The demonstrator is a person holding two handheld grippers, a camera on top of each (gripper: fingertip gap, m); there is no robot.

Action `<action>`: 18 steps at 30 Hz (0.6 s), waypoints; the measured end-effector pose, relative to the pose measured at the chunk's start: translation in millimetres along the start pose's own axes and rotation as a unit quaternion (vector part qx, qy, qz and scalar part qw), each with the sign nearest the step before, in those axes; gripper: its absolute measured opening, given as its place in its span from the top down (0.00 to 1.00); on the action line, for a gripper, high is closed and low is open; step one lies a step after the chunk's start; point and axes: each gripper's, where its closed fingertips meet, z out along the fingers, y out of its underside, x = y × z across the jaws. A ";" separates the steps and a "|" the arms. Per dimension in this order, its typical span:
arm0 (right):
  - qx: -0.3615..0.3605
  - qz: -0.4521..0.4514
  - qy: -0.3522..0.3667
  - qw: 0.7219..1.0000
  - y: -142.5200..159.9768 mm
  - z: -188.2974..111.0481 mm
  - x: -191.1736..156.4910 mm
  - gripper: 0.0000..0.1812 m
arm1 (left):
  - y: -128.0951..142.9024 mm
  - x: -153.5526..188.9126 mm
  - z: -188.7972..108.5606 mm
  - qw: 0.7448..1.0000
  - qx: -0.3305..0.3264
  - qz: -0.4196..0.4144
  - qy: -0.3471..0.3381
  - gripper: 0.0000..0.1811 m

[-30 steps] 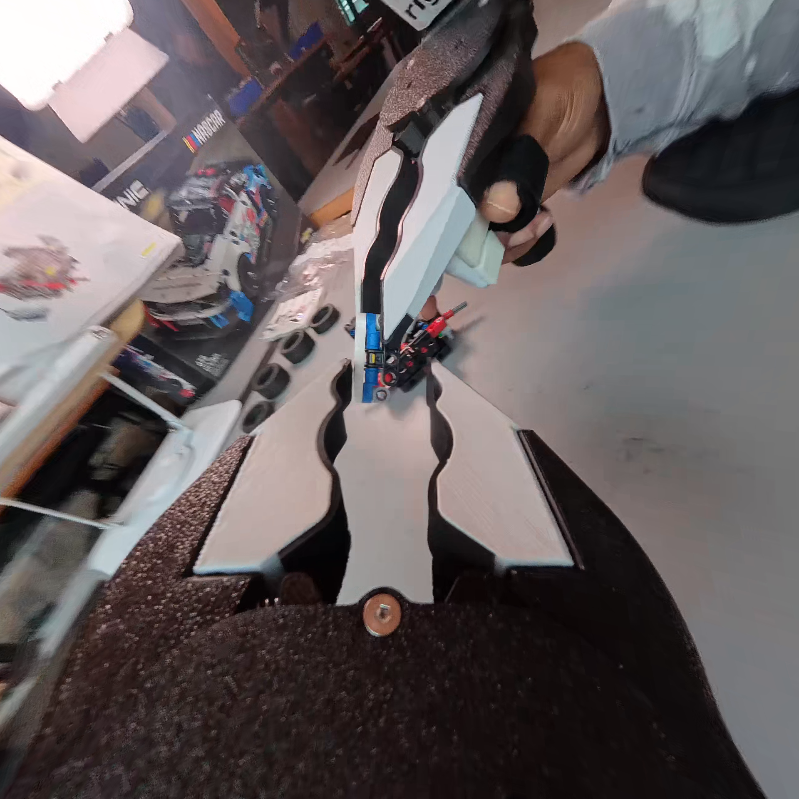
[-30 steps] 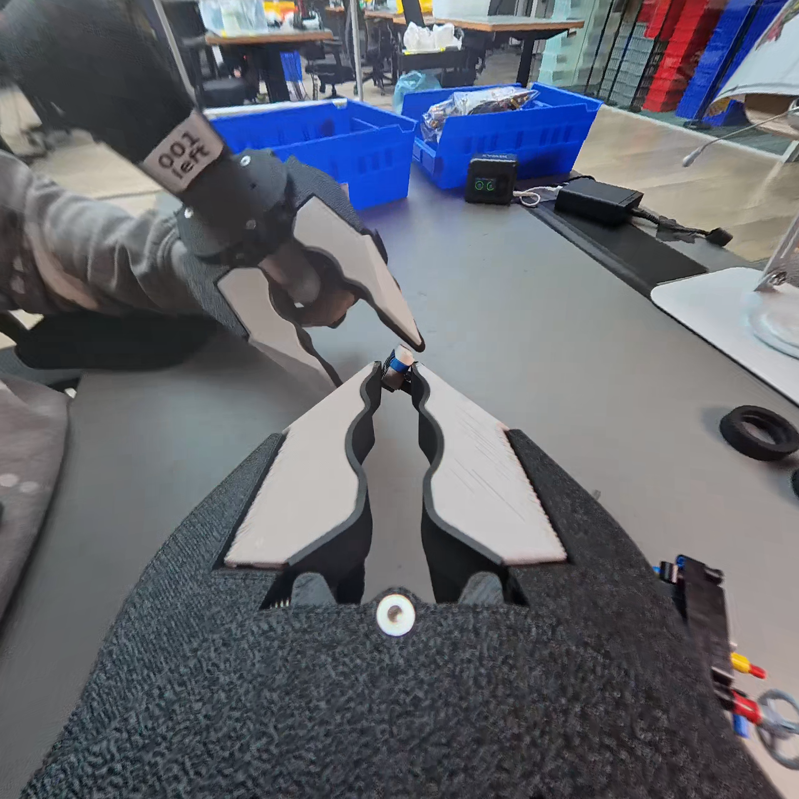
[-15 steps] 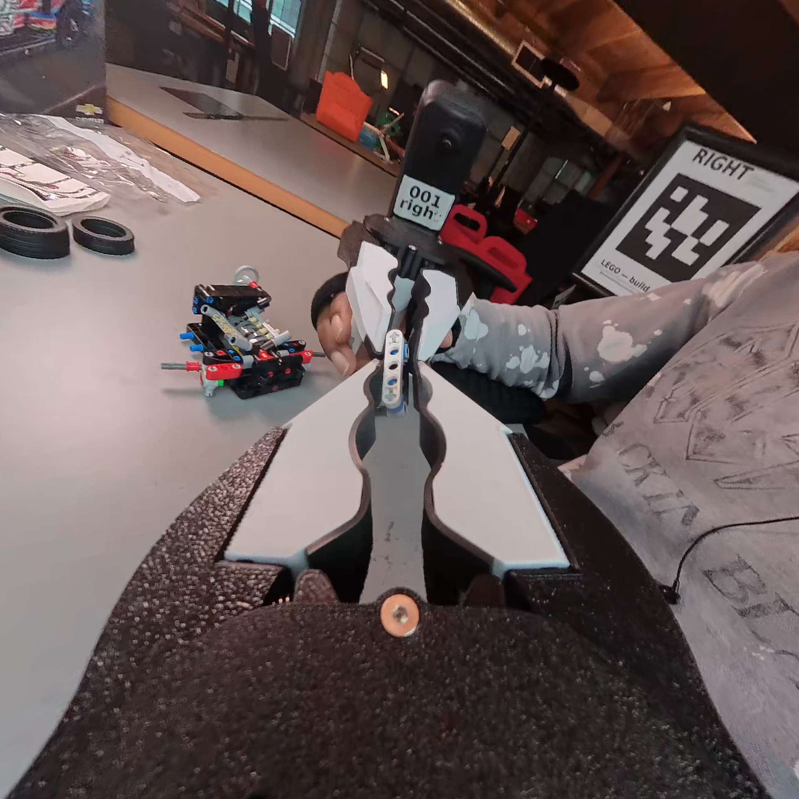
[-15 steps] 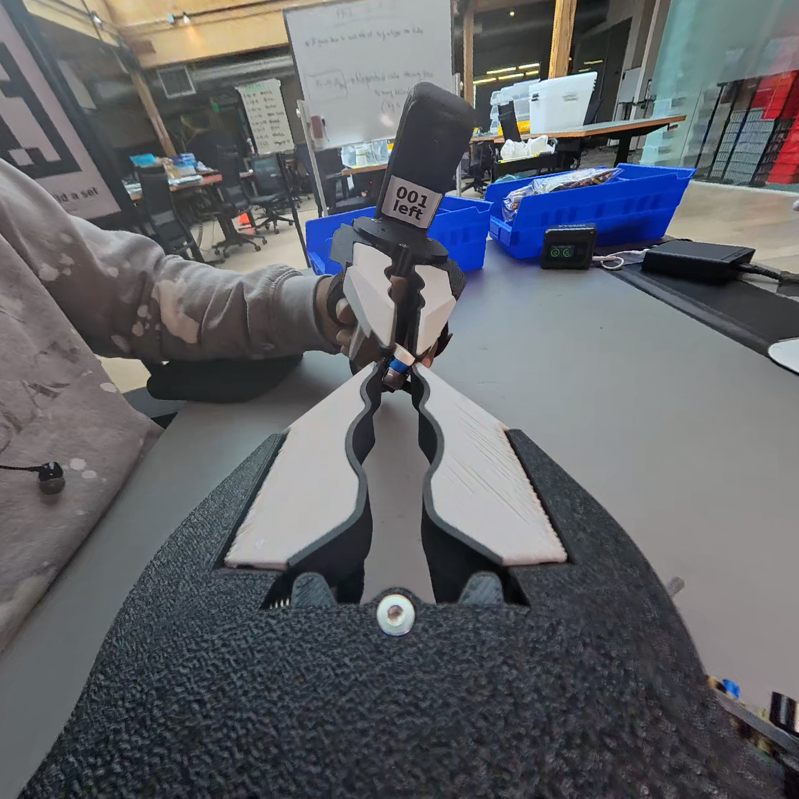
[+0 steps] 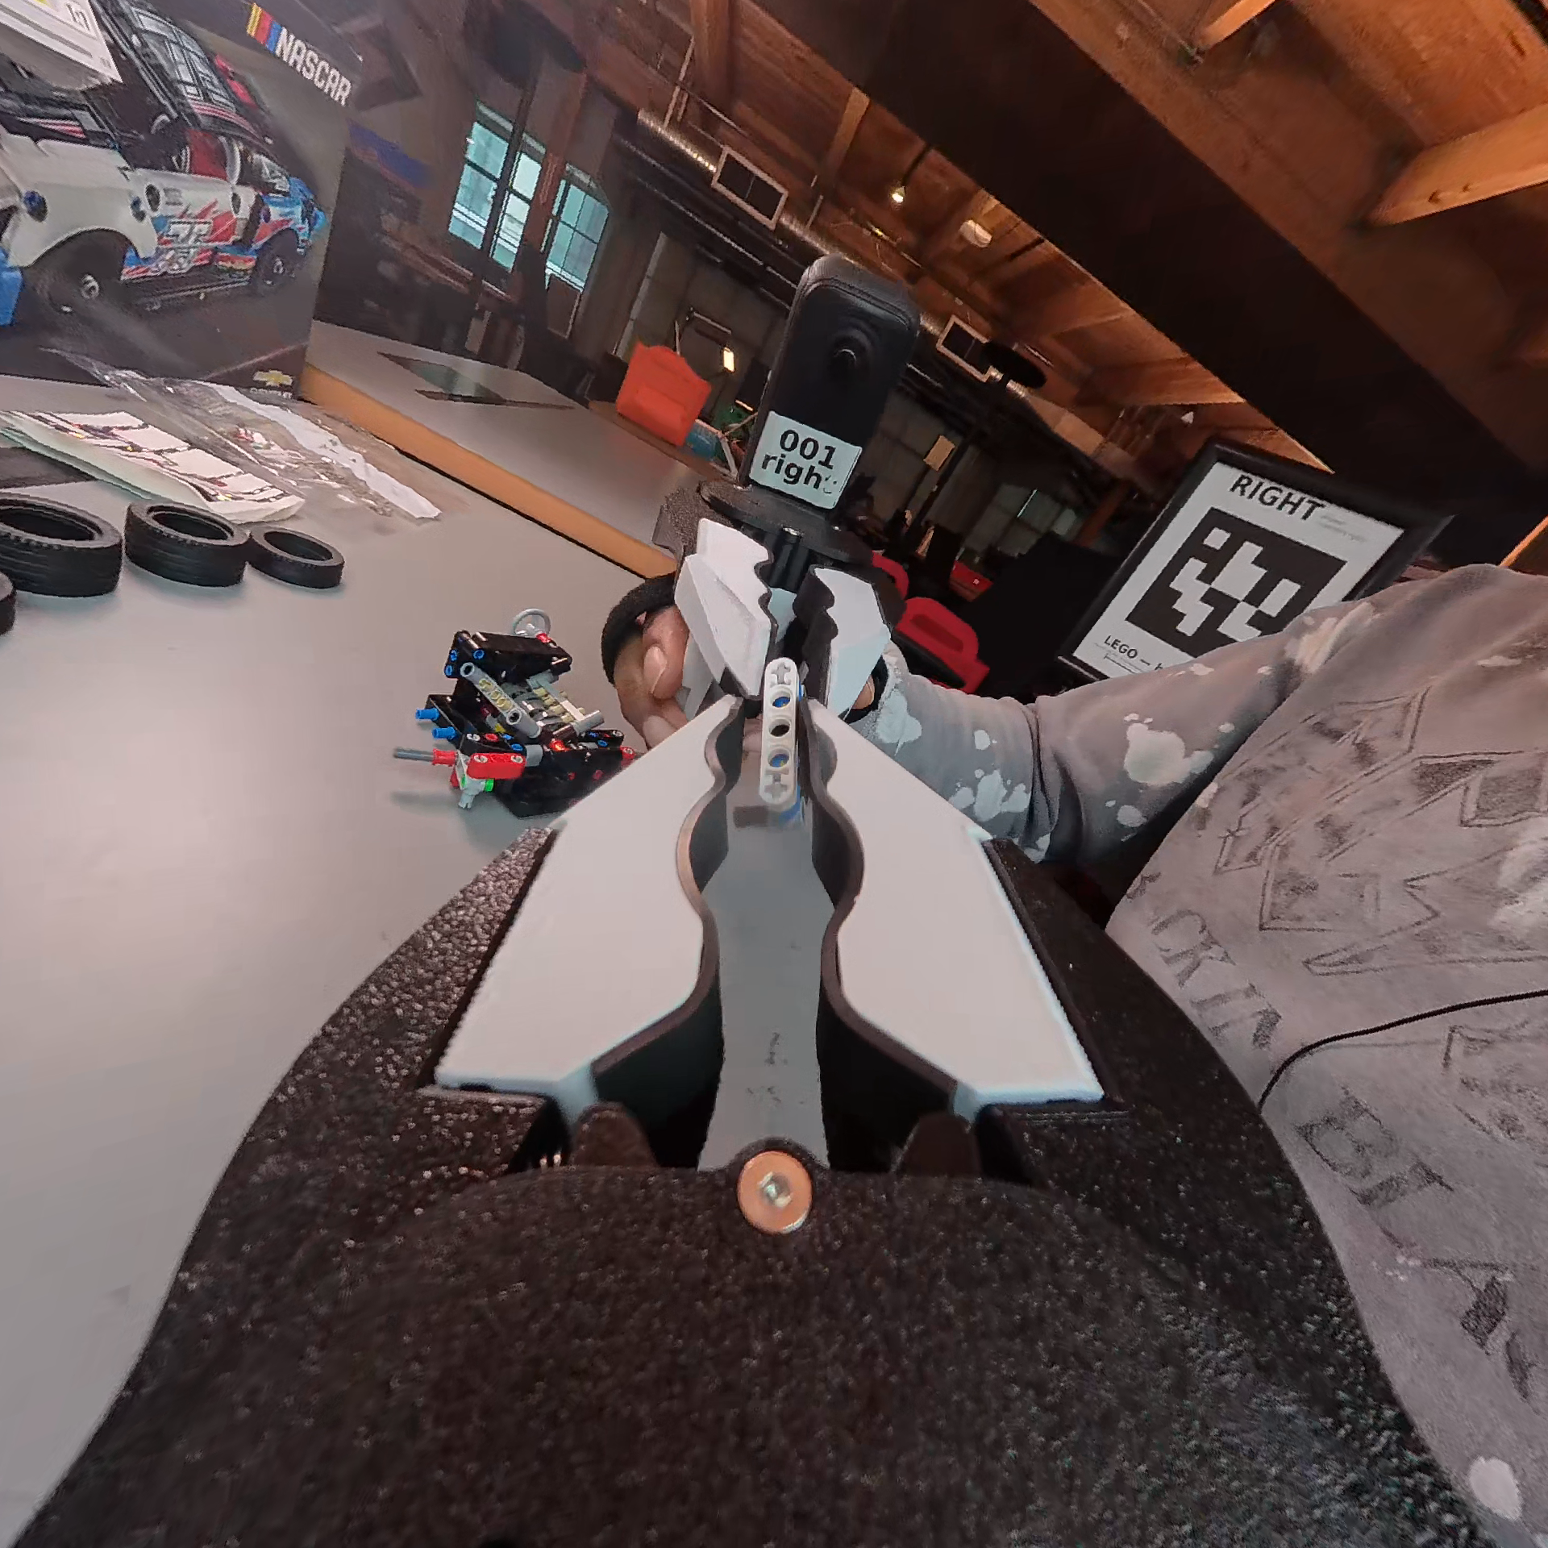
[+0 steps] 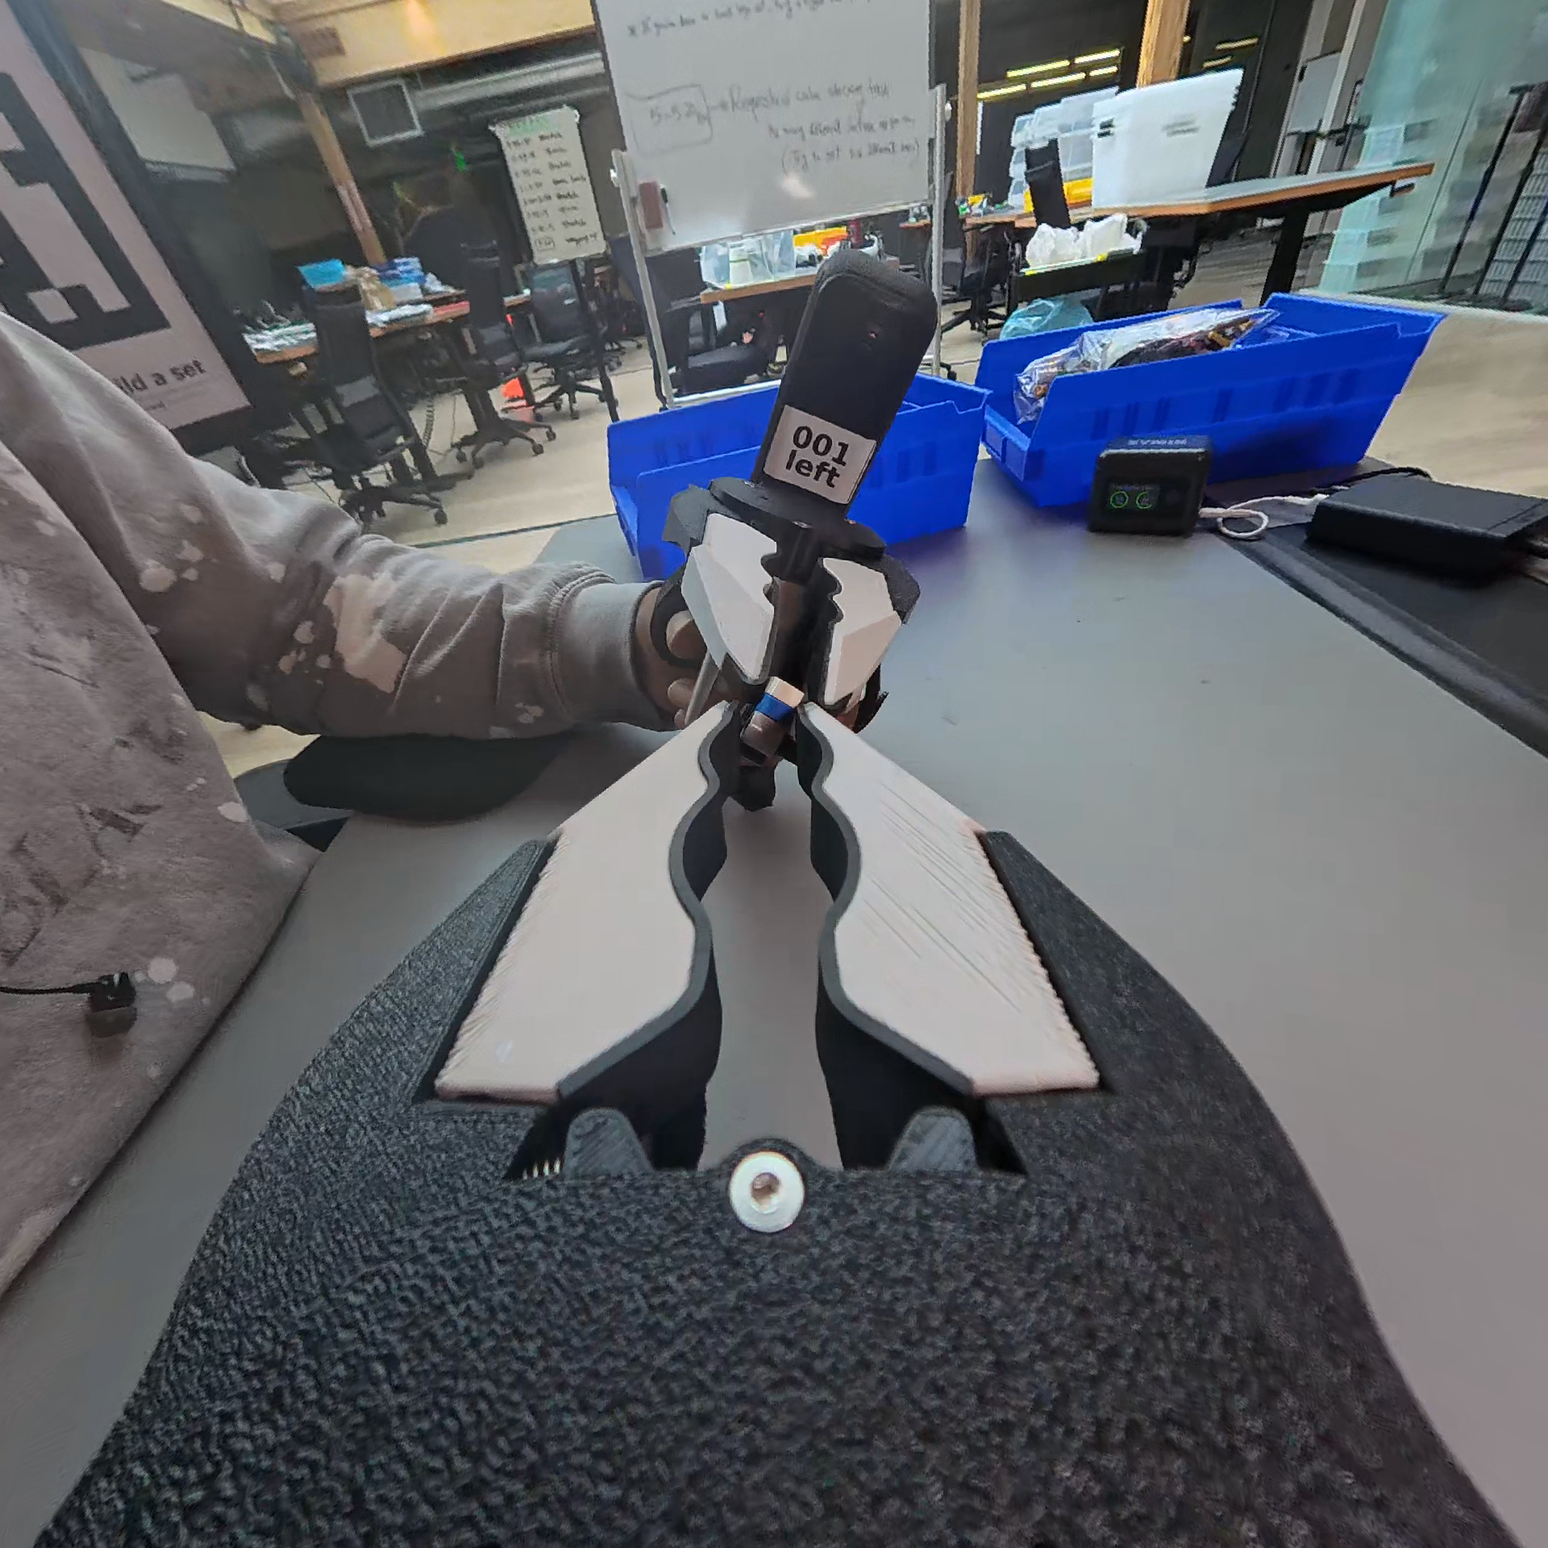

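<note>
I see a grey tabletop (image 5: 167, 879) carrying all items. In my left wrist view, a small black brick assembly (image 5: 519, 737) with red and blue pins rests on it. Farther left, three black tyres (image 5: 180, 544) lie side by side, with clear plastic bags and sticker sheets (image 5: 167, 456) behind them, before a boxed car kit (image 5: 159, 193). In my right wrist view, two blue bins (image 6: 1206, 402) sit at the far edge, a small black device (image 6: 1149, 496) and a black power brick (image 6: 1424, 523) just beside them.
</note>
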 end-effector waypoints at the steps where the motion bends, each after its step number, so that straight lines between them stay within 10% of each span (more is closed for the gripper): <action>1: 0.005 0.000 0.001 1.000 1.2 0.2 -0.6 0.93 | 1.1 0.1 -0.6 1.000 -0.004 0.001 -0.001 0.93; 7: 0.023 0.019 0.000 1.000 11.4 -11.9 -11.8 0.93 | 13.7 6.6 9.9 0.998 -0.045 0.035 -0.005 0.93; 11: -0.011 0.010 0.031 0.999 23.7 -26.5 -5.7 0.93 | -6.7 3.5 -9.5 0.976 -0.103 0.135 -0.138 0.80; 15: -0.029 0.002 0.067 0.997 26.1 -37.6 9.5 0.93 | -60.2 43.1 -103.3 0.897 -0.130 0.259 -0.333 0.76; 18: -0.025 0.001 0.061 0.998 22.1 -41.1 8.0 0.93 | -52.3 60.3 -230.5 0.797 -0.231 0.254 -0.497 0.72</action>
